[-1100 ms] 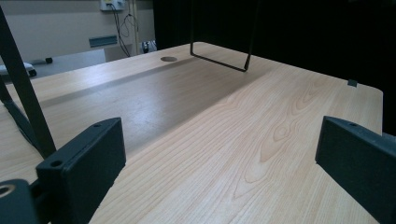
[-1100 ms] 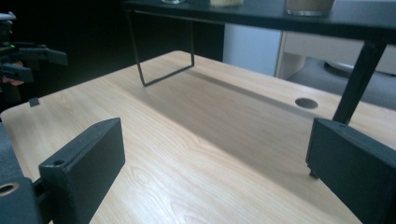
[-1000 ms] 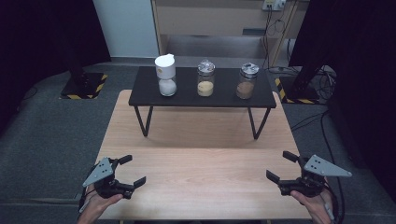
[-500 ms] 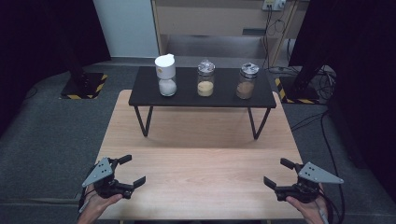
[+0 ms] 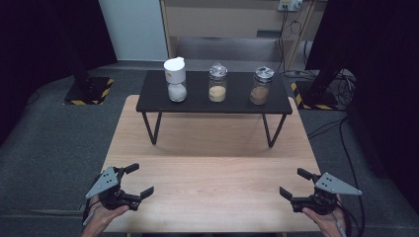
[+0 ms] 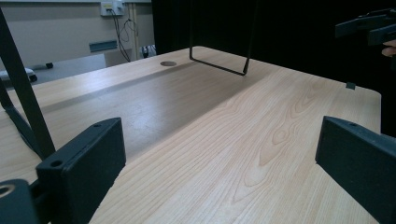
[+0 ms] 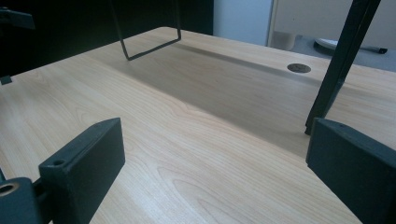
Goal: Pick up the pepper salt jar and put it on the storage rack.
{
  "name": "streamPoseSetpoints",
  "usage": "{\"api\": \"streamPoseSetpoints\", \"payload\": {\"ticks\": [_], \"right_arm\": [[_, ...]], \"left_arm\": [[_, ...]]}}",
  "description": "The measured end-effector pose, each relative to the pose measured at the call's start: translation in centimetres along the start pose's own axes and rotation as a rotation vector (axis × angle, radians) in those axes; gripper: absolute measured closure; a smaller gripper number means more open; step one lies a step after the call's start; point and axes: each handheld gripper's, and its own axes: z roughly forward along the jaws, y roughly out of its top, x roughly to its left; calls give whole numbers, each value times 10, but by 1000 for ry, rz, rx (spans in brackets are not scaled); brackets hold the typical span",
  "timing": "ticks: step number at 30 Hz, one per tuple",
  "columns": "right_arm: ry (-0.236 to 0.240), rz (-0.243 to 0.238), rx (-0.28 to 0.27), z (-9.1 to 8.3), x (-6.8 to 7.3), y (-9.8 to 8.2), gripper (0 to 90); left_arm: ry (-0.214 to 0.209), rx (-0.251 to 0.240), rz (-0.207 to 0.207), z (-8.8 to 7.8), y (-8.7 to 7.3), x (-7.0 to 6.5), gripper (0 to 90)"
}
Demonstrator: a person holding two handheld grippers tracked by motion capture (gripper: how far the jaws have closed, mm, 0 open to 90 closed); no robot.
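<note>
Both sets of fingers stand wide apart and hold nothing. The left gripper hovers low at the near left corner of the table, and the right gripper hovers at its near right corner; both are well apart from the black stand at the table's far end. On that stand three jars line up: the white-lidded jar at its left, the middle jar, and the right jar. From here the reach is long. A hurried approach could likely clip the stand's thin legs or knock a jar over, since the jars stand raised and near the stand's front edge.
</note>
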Motion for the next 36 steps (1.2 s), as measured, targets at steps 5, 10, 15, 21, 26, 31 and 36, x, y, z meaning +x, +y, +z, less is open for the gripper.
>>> {"api": "streamPoseSetpoints", "payload": {"ticks": [5,10,15,21,26,31,36], "right_arm": [[-4,-26,5,3,1,-2,50],[-1,-18,-13,5,0,-6,50],[-4,-20,-18,5,0,-7,50],[-5,-25,-12,5,0,-6,50],[-6,-21,-9,5,0,-6,50],[-6,-19,-9,5,0,-6,50],[-7,-15,-10,4,0,-7,50]], "left_arm": [[-8,-7,6,2,0,1,5],[-15,-2,14,3,0,2,5],[-16,-2,21,4,1,2,5],[-17,-2,23,4,1,2,5],[-17,-5,23,4,1,2,5],[-17,-3,25,4,1,2,5],[-17,-3,25,4,1,2,5]]}}
